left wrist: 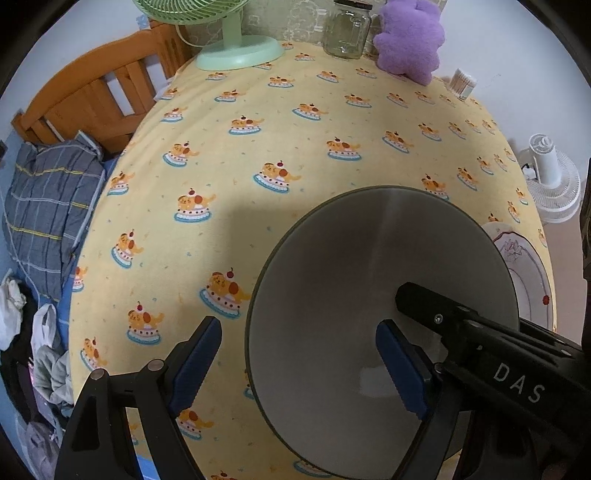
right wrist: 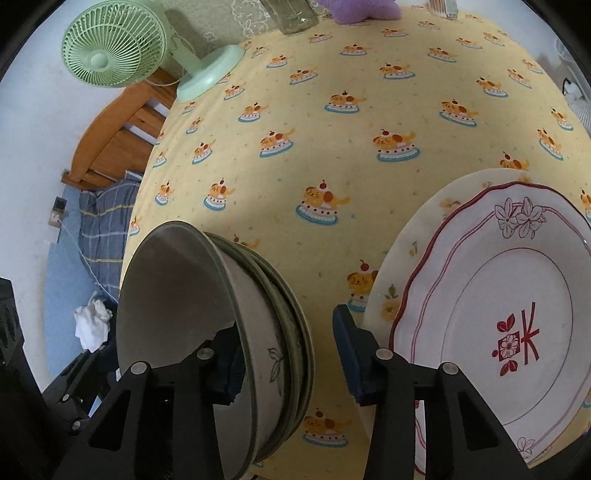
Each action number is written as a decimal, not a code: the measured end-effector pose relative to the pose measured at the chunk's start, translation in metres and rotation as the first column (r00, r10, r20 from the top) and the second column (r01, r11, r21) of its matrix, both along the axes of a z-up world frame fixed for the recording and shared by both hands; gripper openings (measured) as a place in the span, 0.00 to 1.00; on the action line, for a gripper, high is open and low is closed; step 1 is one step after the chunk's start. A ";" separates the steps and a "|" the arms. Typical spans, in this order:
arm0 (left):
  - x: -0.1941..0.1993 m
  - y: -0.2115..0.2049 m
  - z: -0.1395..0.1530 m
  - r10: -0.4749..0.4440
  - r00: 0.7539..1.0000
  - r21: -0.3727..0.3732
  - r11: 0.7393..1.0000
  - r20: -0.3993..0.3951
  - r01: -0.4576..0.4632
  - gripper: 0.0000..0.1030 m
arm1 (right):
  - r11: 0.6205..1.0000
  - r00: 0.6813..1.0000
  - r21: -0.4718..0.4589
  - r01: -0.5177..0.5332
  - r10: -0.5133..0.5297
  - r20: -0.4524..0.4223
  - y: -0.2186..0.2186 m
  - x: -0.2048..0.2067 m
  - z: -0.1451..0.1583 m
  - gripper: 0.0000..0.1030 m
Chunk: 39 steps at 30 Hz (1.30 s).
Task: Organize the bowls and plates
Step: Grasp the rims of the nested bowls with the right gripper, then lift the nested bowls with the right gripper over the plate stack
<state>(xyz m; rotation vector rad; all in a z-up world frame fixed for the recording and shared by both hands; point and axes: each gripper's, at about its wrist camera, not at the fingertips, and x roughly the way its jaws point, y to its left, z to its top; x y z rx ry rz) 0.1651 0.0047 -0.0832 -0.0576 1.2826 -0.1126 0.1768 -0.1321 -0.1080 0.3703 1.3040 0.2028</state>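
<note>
Grey-green bowls are nested in a stack near the front edge of the yellow cloth, nothing seen inside the top one; its rim is straddled by both grippers, the left gripper and the right gripper each spread wide with one finger inside, nothing pinched; just right of the bowls, a red-trimmed plate is stacked on a bigger pale plate; a glass jar is seen at the far edge, contents can't be told.
</note>
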 end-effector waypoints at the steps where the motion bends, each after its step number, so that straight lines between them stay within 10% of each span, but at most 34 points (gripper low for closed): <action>1: 0.001 0.000 0.000 -0.007 1.000 -0.005 1.000 0.000 0.007 0.84 | 1.000 1.000 -0.001 0.005 -0.005 -0.001 0.001 0.000 0.000 0.45; 22: 0.017 0.020 -0.028 -0.198 0.980 -0.319 0.930 -0.014 0.183 0.72 | 0.980 0.992 -0.151 0.128 -0.124 0.039 0.021 -0.010 0.002 0.45; 39: 0.007 0.016 -0.017 -0.207 0.978 -0.306 0.934 -0.038 0.186 0.51 | 0.979 0.986 -0.117 0.164 -0.166 -0.013 0.021 -0.017 0.004 0.43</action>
